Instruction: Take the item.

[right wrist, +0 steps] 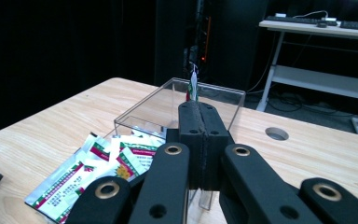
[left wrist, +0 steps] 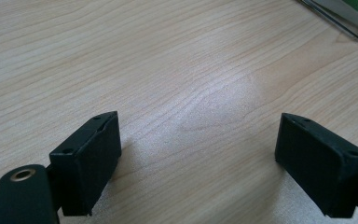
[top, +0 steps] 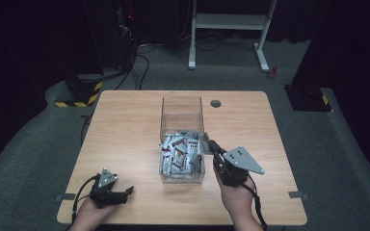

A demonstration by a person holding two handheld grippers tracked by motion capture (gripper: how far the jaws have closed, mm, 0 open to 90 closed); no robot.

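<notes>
A: What is the right gripper (right wrist: 199,140) doing?

B: Its jaws are pressing together on a thin packet (right wrist: 193,86), which is sticking up edge-on past the tips. In the high view the right gripper (top: 211,146) is sitting just beside the clear box (top: 182,108), at its right wall, with the right hand (top: 237,197) behind it.

A: Which way is that packet running?

B: Its long axis is lying along the jaws, pointing away from the hand. It is showing white with red and green.

A: Any writing?

B: The packets in the box (right wrist: 100,170) are carrying red and green bands with print, but it is too small to read.

A: And the left gripper (top: 120,193)?

B: It is resting low near the table's (top: 125,120) front left edge, jaws pointing right toward the box. In its own view the left gripper (left wrist: 198,154) is standing wide apart over bare wood, holding nothing. The box is sitting mid-table, long axis running away from the person.
</notes>
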